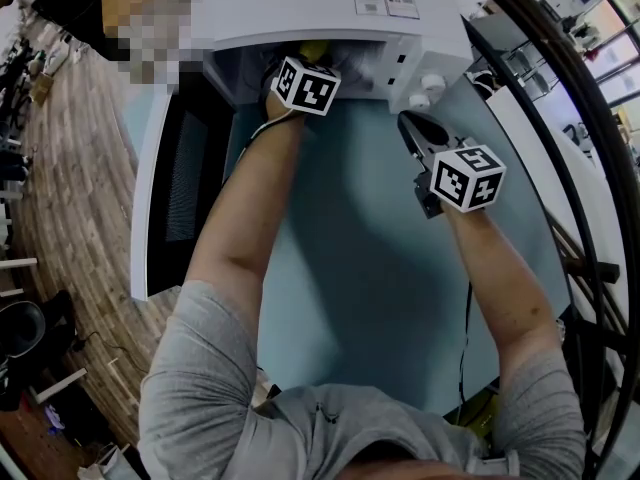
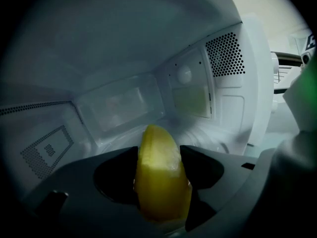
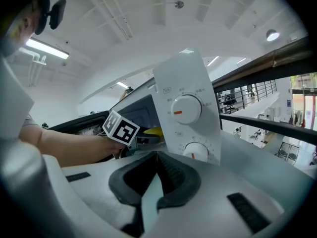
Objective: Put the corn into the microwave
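Inside the microwave [image 2: 124, 58], lower centre of frame, the left claw [image 2: 159, 158] clamps the corn [image 2: 161, 190]; the right claw [image 3: 156, 166] is together, empty. Placing step; next probably calls for lowering and release.

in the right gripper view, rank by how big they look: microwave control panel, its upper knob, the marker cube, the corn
1. control panel
2. upper knob and marker cube: about alike, no ranking
3. corn: only a sliver shows

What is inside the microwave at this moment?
The left gripper, shut on the corn, is inside the microwave. Its jaws cover the floor directly under the corn, so that part cannot be seen.
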Demonstrator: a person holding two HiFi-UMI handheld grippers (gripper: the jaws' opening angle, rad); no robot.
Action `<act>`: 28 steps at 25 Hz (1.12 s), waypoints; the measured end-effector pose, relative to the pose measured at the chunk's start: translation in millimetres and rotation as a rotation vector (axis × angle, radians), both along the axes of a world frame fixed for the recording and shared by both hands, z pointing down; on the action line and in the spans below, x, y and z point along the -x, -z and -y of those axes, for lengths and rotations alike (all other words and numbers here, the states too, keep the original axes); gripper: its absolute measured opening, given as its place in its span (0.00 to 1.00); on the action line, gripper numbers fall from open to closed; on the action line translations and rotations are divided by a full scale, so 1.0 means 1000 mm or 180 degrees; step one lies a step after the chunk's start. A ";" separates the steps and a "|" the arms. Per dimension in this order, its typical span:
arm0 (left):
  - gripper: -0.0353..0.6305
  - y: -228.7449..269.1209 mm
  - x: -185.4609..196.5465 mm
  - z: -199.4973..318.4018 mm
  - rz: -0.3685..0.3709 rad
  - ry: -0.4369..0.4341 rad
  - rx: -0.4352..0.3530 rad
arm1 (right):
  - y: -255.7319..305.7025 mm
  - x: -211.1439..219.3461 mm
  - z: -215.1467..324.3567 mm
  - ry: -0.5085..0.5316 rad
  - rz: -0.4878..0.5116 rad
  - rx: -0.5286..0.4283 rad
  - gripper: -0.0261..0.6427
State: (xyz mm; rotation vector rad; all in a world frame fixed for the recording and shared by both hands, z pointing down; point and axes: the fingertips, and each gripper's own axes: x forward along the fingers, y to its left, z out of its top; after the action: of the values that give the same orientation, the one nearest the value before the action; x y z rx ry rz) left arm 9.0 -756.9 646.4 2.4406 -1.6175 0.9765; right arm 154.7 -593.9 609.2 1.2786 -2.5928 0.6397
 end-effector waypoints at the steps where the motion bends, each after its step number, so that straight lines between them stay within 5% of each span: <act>1: 0.46 0.001 -0.002 -0.001 -0.0016 -0.0005 -0.0002 | 0.000 0.000 0.000 0.0000 -0.0005 0.0005 0.07; 28: 0.54 0.025 0.013 -0.020 -0.0303 0.0128 0.0068 | 0.033 0.001 -0.020 -0.0117 -0.0094 -0.0019 0.07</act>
State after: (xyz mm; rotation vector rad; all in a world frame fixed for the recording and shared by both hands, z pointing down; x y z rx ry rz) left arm -4.4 -736.8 621.6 2.3919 -1.6103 0.8534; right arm 154.2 -574.2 576.3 1.3303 -2.5551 0.6152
